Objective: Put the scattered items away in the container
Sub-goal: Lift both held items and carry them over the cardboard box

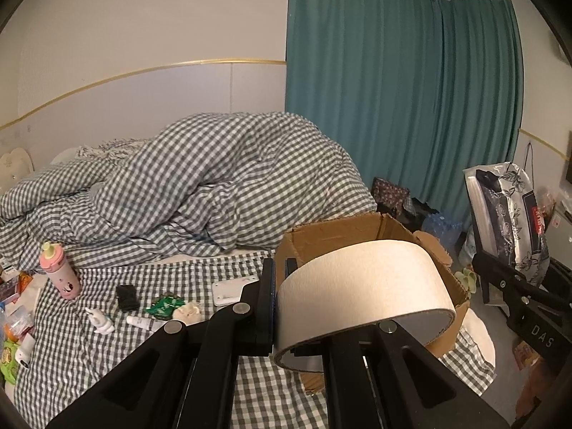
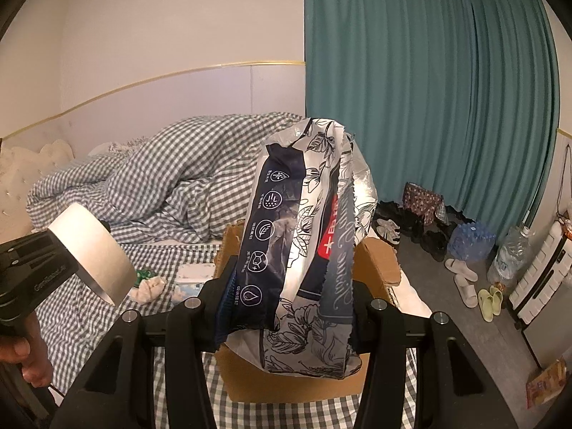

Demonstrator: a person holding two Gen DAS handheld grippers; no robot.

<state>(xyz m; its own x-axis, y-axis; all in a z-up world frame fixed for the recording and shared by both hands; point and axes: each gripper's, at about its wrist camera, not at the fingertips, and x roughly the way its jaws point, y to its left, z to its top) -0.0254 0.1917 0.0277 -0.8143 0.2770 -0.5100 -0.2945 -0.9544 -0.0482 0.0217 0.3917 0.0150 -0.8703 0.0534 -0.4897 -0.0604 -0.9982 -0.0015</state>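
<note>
My left gripper (image 1: 280, 277) is shut on the wall of a beige tape roll (image 1: 364, 286), held in front of the open cardboard box (image 1: 357, 228) on the checked bed. My right gripper (image 2: 289, 296) is shut on a silver and navy floral tissue pack (image 2: 296, 250), held upright over the same box (image 2: 379, 261). Each view shows the other gripper: the right one with its pack (image 1: 507, 207), the left one with the tape (image 2: 89, 250). A pink bottle (image 1: 60, 271), black item (image 1: 127, 296), green packet (image 1: 164, 304), white tube (image 1: 143, 321) and figurine (image 1: 102, 321) lie on the bed.
A bunched checked duvet (image 1: 214, 178) fills the back of the bed. A teal curtain (image 2: 429, 107) hangs behind. On the floor at the right are slippers (image 2: 464, 279), bottled water (image 2: 468, 239) and a white suitcase (image 2: 540, 279). A person's hand (image 2: 21, 354) grips the left handle.
</note>
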